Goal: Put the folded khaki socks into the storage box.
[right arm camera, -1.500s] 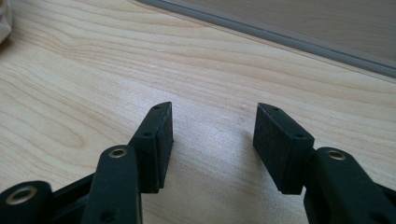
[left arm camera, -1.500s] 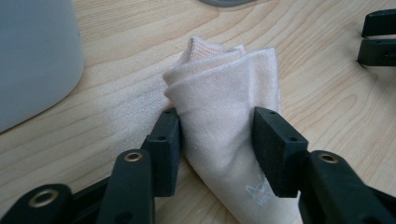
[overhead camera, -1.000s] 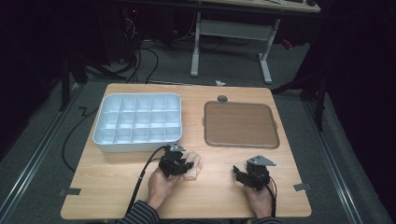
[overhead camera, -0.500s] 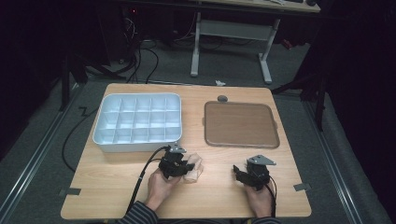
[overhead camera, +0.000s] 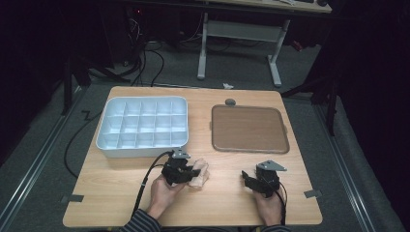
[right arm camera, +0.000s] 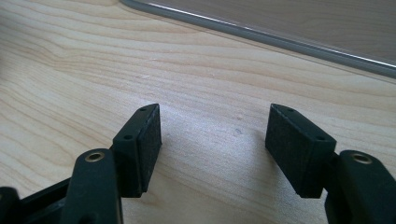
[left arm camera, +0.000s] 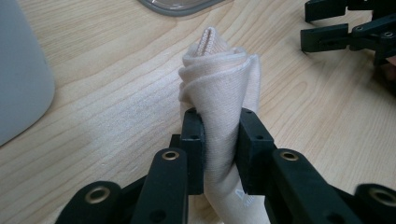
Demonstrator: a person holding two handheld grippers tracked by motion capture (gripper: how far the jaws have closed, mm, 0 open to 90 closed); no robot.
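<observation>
In the lower middle of the high view, the left gripper (overhead camera: 189,172) is clenched on a rolled cream cloth (overhead camera: 199,175) that lies on the wooden worktop (overhead camera: 121,179), just below the white compartment tray (overhead camera: 141,126). In the left gripper view the cloth (left arm camera: 223,88) stands bunched at centre frame, pinched between the two black pads (left arm camera: 192,140), its folded end rising above them. The right gripper (overhead camera: 251,180), at lower right of the high view, is released; in its own view its pads (right arm camera: 148,140) stand wide apart over bare wood, below the grey rim of the brown mat (right arm camera: 261,35). That brown mat (overhead camera: 249,128) lies at right of the tray.
</observation>
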